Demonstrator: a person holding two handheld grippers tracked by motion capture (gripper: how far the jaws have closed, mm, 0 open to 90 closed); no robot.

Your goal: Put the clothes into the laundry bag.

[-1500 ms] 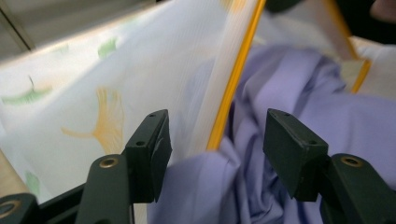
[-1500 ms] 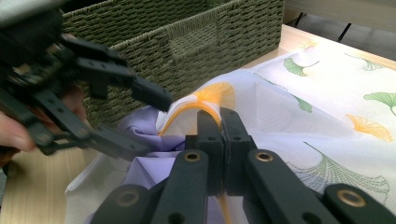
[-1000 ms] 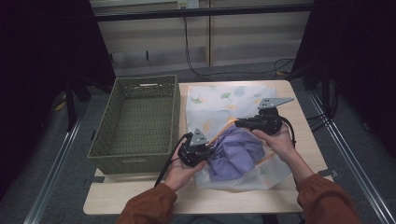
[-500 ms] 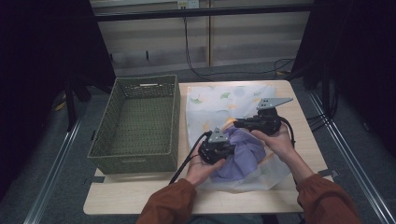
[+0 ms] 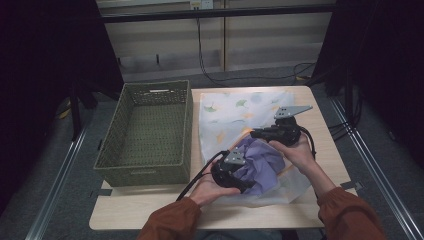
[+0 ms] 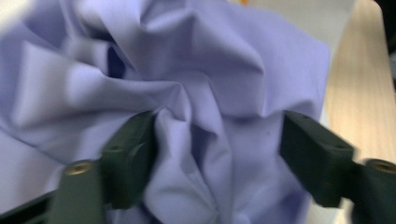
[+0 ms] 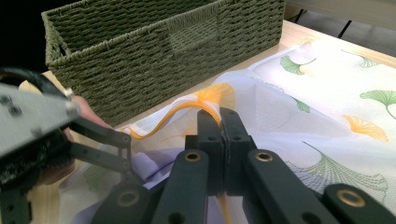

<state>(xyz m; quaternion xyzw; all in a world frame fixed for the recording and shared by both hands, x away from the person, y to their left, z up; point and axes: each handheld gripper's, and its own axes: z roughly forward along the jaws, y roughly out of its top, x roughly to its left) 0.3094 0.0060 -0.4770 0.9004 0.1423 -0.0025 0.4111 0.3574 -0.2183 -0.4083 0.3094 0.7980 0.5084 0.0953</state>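
Note:
A crumpled purple cloth [image 5: 262, 162] lies on a white cloth printed with green and orange leaves [image 5: 235, 112], spread over the table's right half. My left gripper [image 5: 245, 179] is at the purple cloth's near left side. Its jaws have just been opening and now stand apart around a bunched fold of that purple cloth [image 6: 210, 70]; left gripper [image 6: 215, 154]. My right gripper [image 5: 254, 134] is at the heap's far side. In the right gripper view the right gripper [image 7: 223, 126] is shut on a raised edge of the leaf-print cloth [image 7: 327, 107].
A green woven basket [image 5: 150, 170] stands on the table's left half, close beside the cloths. Its wall [image 7: 140, 56] rises just behind the raised cloth edge. Bare wood table [image 5: 150, 210] runs along the near edge. Dark floor and cables lie beyond the table.
My left hand has moved right, in against the purple cloth, and its jaws have opened. The right gripper has kept still, holding the leaf-print edge.

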